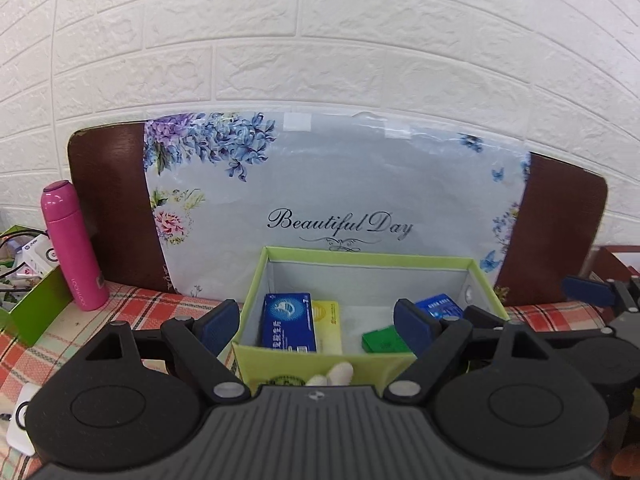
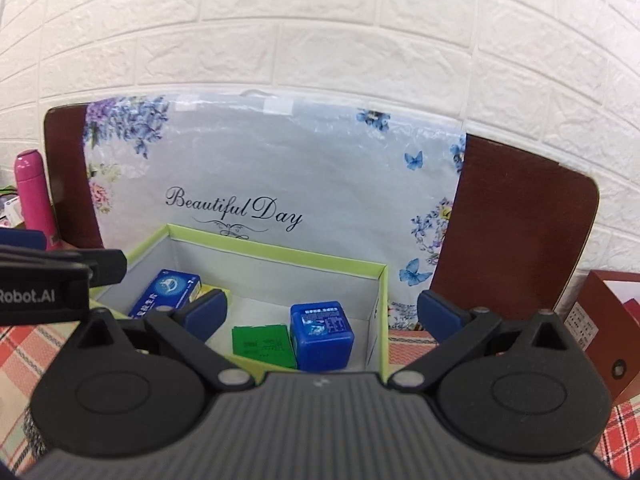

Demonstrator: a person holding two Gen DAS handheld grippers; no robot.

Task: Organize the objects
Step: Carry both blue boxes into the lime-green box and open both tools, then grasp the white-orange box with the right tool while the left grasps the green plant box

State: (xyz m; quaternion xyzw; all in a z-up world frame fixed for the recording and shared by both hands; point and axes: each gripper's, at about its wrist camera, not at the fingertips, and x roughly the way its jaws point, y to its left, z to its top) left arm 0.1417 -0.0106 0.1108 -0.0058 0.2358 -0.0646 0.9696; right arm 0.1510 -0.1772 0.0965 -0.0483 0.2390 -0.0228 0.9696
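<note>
A light green open box stands on the plaid cloth against a floral panel. Inside lie a blue medicine carton, a yellow carton, a flat green packet and a blue cube box. My left gripper is open and empty, its fingers astride the box's near wall. My right gripper is open and empty, just in front of the box, above its right half.
A pink bottle stands at the left beside a green tray of cables and small boxes. A red-brown carton stands at the right. A white device lies at the near left. A white brick wall is behind.
</note>
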